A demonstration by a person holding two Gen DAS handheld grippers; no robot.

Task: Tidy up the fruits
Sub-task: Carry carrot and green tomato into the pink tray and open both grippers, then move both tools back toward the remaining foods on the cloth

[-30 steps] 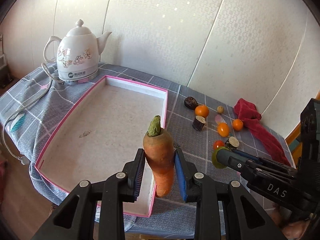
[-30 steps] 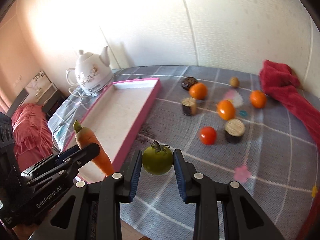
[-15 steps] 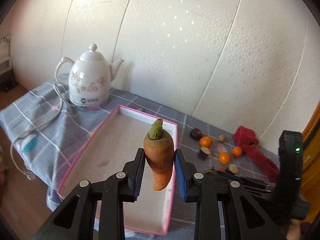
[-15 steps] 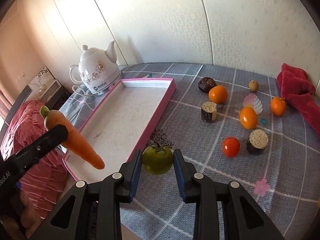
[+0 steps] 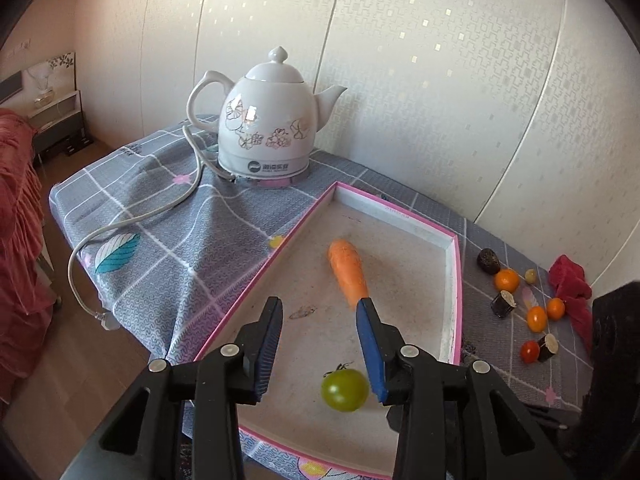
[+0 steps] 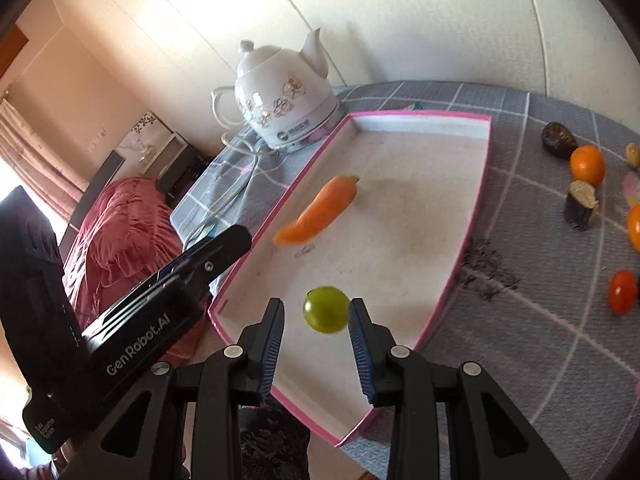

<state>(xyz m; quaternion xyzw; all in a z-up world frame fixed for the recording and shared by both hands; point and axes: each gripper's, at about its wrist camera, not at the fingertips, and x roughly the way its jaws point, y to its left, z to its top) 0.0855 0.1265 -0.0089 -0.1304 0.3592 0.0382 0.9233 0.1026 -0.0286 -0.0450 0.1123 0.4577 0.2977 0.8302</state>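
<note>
Fruits going into pink tray (image 5: 455,280): carrot (image 5: 347,271) and green tomato (image 6: 325,309) dropping free. Left gripper (image 5: 320,326) and right gripper (image 6: 316,322) jaws opening, gripping nothing. Next: reaching right for oranges (image 6: 587,165) on cloth.

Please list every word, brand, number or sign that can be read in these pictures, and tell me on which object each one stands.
"GenRobot.AI": white letters on the side of the left hand-held gripper, seen from the right wrist view.
Small white print lower on the same body: too small to read.
Round logo and a line of characters on the base band of the kettle: too blurred to read.
No other text is visible.
</note>
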